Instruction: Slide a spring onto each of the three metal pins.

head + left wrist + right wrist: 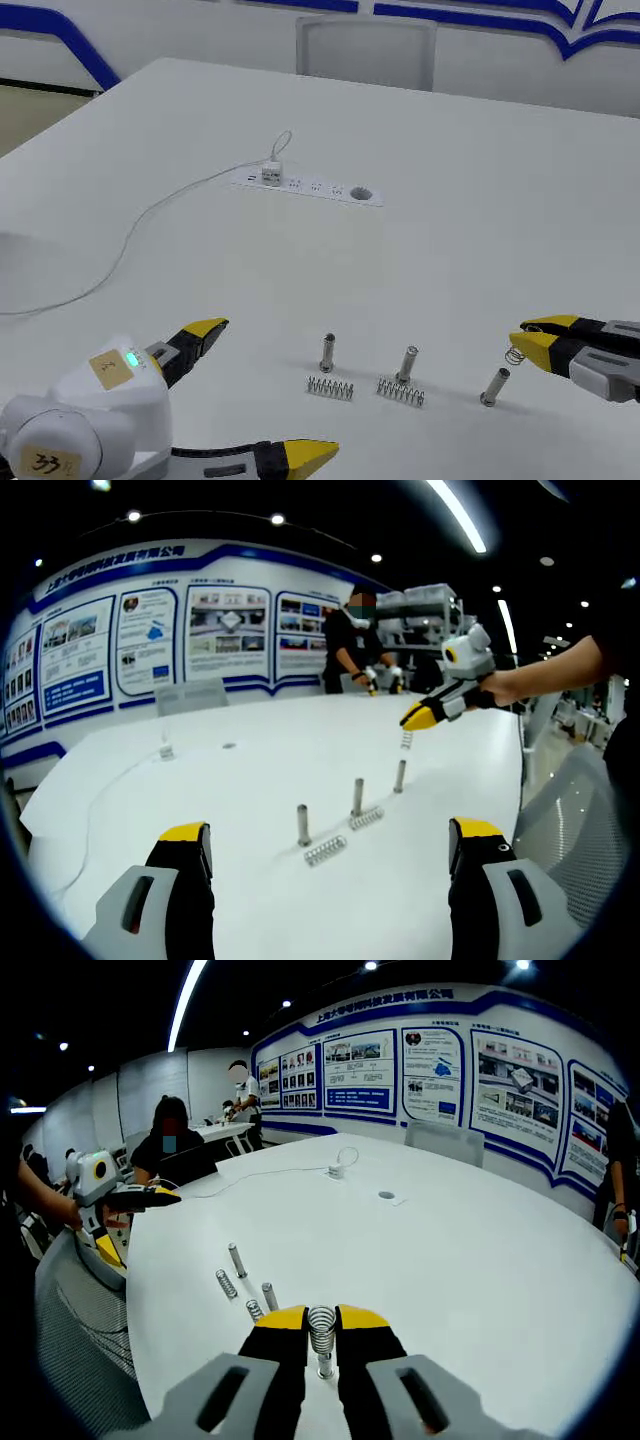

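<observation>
1. My right gripper [320, 1322] comes in from the right side of the white table [450, 220], with its yellow tips angled slightly down.
2. Its jaws are clamped on a spring [321, 1328], which is held upright between the tips.
3. The held spring hangs just above the rightmost pin [494, 386], apart from it.
4. My left gripper [258, 392] hovers low at the near edge, jaws spread wide and grasping nothing.
5. The left pin [327, 352] and middle pin [407, 364] stand upright. A loose spring [330, 388] lies just in front of the left one, and another loose spring [400, 392] lies in front of the middle one.
</observation>
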